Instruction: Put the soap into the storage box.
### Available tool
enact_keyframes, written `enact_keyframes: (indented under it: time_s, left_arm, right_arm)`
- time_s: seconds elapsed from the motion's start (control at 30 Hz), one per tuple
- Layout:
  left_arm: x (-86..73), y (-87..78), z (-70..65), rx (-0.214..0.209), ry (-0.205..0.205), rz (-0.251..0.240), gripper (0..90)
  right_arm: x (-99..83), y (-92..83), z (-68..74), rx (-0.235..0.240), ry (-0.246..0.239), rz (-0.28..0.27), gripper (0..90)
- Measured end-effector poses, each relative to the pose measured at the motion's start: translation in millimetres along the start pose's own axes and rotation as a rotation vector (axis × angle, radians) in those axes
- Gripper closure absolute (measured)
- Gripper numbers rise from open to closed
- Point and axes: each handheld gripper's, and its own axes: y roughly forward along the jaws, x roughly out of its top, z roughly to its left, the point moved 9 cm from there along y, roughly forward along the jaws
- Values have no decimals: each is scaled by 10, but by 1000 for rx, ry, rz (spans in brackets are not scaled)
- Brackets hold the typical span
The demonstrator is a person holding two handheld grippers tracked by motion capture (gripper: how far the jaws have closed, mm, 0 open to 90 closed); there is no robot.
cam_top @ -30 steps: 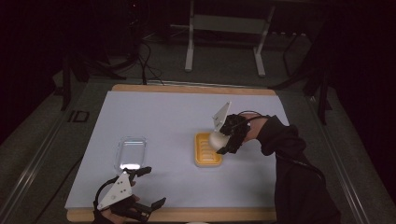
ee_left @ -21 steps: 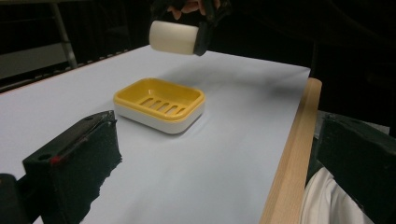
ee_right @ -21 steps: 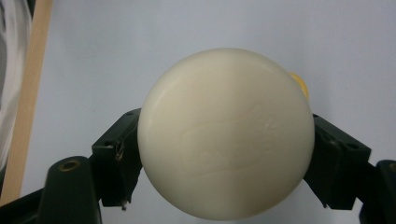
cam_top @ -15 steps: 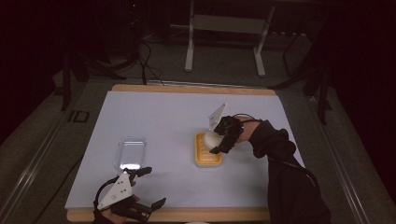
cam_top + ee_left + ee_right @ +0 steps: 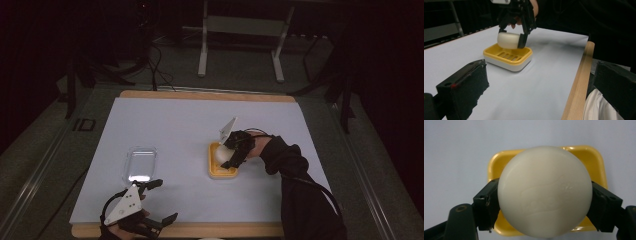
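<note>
Right gripper (image 5: 229, 156): lower over the yellow soap dish (image 5: 223, 170) than a second ago, jaws clamped on either side of the bar of soap (image 5: 220, 152); judged to be the placing step, release not yet made. Soap: held just above the dish's slotted floor, not seen to touch it; white, rounded oval, smooth, faint embossed mark on its face. Left gripper (image 5: 156, 202): jaws apart, holding nothing, unmoved near the table (image 5: 165, 125) front edge, beside a clear lid (image 5: 140, 163).
</note>
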Motion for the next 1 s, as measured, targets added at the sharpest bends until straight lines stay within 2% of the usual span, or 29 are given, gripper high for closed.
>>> enact_keyframes:
  time_s: [0.17, 0.43, 0.53, 0.7, 0.8, 1.0]
  left_arm:
    - [-5, 3, -5, -4, 3, 4, 1]
    - [-6, 8, -12, -6, 3, 4, 1]
    - [-6, 6, -12, -6, 4, 4, 1]
    - [-6, 8, -11, -7, 2, 5, 1]
    - [-6, 10, -11, -6, 2, 5, 1]
    - [-5, 11, -9, -5, 2, 4, 1]
  right_arm:
    - [-69, 142, -28, -10, 30, 40, 228]
    - [-114, 278, -71, -37, 21, 84, 227]
    - [-107, 316, -65, -31, 36, 93, 224]
    - [-55, 235, -70, -23, 58, 67, 216]
    - [-12, 148, -87, -41, 43, 47, 218]
    - [74, -90, -98, -84, 58, 1, 224]
